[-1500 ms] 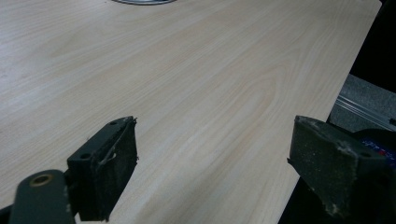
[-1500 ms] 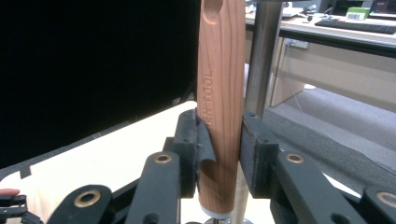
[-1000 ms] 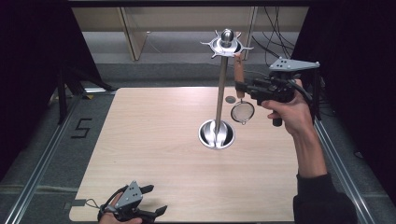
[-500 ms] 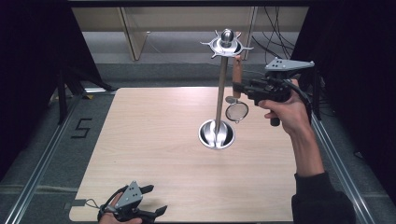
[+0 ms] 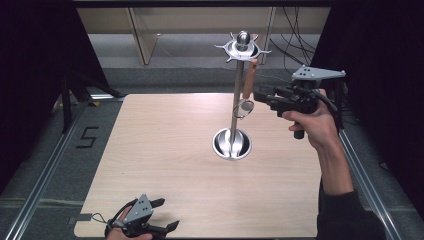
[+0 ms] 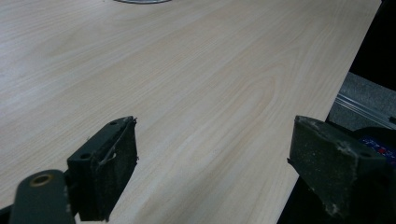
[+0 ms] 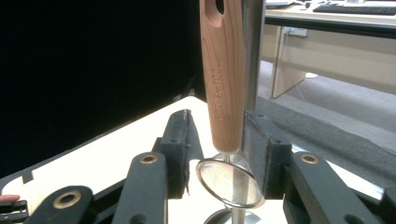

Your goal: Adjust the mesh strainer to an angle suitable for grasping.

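A metal utensil stand rises from a round base on the wooden table, with a ring of hooks at its top. My right gripper is right of the pole, shut on a small strainer held upright. The strainer's handle end reaches up close to the hooks. In the right gripper view the wooden handle and mesh bowl sit between the jaws of the right gripper, the pole just behind. My left gripper rests open at the table's near edge, nothing between its pads.
A grey rail runs along the table's left side and another along the right. Cables lie on the floor behind the table. The left gripper view looks over the table to its edge at the right.
My right gripper has carried the strainer up and to the left, closer to the pole and the hooks. The left gripper has not moved.
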A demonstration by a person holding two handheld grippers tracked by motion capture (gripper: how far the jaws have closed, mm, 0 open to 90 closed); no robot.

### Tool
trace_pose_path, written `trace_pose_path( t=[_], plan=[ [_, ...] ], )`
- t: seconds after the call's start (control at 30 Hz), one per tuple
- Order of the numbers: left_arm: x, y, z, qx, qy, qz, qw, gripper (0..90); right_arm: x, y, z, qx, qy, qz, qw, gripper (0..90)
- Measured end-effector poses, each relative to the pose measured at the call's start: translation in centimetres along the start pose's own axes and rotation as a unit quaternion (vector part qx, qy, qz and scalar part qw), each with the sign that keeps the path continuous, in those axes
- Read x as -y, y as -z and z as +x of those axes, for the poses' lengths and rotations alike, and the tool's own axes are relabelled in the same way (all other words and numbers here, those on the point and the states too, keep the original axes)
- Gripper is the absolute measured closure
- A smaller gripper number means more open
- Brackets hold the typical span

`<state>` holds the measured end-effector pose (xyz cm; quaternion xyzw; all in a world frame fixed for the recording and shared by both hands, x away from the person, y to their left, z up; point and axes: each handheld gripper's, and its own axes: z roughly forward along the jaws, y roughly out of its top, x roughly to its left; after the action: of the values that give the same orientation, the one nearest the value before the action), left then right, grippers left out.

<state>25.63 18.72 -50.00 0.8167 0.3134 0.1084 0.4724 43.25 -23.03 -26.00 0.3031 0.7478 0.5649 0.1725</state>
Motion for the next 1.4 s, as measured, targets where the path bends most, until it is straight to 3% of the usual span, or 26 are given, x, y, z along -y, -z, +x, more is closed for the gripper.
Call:
trace_pose_path(
  t=[0.03,0.1,0.13,0.17,0.47,0.5,0.67,0.77,0.8,0.9,1.23,1.33,1.4],
  plan=[
    [0.0,0.1,0.1,-0.001,-0.004,0.005,1.0,14.7,0.2,0.2,0.1,0.004,0.009,0.003,1.0,60.8],
    [0.0,-0.1,-0.1,0.002,0.004,-0.009,0.9999,14.7,0.5,0.5,0.4,0.015,0.008,0.002,0.9999,60.2],
    [-0.1,0.0,0.1,0.002,-0.012,-0.002,0.9999,14.7,0.5,0.5,0.4,0.015,0.008,0.002,0.9999,60.2],
    [-0.1,-0.1,0.0,0.003,-0.003,-0.009,1.0,14.7,0.6,0.7,0.5,0.012,0.006,0.003,0.9999,59.9],
    [0.0,-0.1,0.0,0.002,-0.004,-0.009,1.0,14.7,1.7,2.0,1.2,0.022,0.035,-0.005,0.9991,57.5],
    [0.0,-0.1,0.0,0.002,-0.004,-0.009,1.0,14.7,1.9,2.1,1.4,0.022,0.026,-0.004,0.9994,57.3],
    [0.0,-0.1,0.0,0.003,-0.003,-0.008,1.0,14.7,2.6,2.2,1.4,0.023,0.034,-0.004,0.9992,56.5],
    [0.0,-0.1,0.0,0.002,-0.002,-0.009,1.0,14.7,3.1,2.2,1.4,0.023,0.026,-0.001,0.9994,55.9],
    [-0.1,0.0,0.1,0.002,-0.01,-0.003,0.9999,14.7,3.2,2.2,1.4,0.022,0.021,0.0,0.9995,55.8],
    [0.0,-0.1,0.0,0.004,-0.002,-0.01,0.9999,14.6,3.6,2.3,1.5,0.024,0.016,-0.005,0.9996,55.4],
    [0.0,0.0,0.1,0.002,-0.008,-0.004,1.0,14.7,4.9,2.4,1.7,0.027,0.02,-0.018,0.9993,54.1],
    [0.1,-0.2,-0.1,0.002,0.008,-0.012,0.9999,14.7,5.6,2.7,1.8,0.026,0.01,-0.027,0.9992,53.2],
    [0.0,-0.1,0.1,0.0,-0.003,-0.003,1.0,14.7,5.8,2.7,1.6,0.025,0.01,-0.029,0.9992,52.9]
  ],
)
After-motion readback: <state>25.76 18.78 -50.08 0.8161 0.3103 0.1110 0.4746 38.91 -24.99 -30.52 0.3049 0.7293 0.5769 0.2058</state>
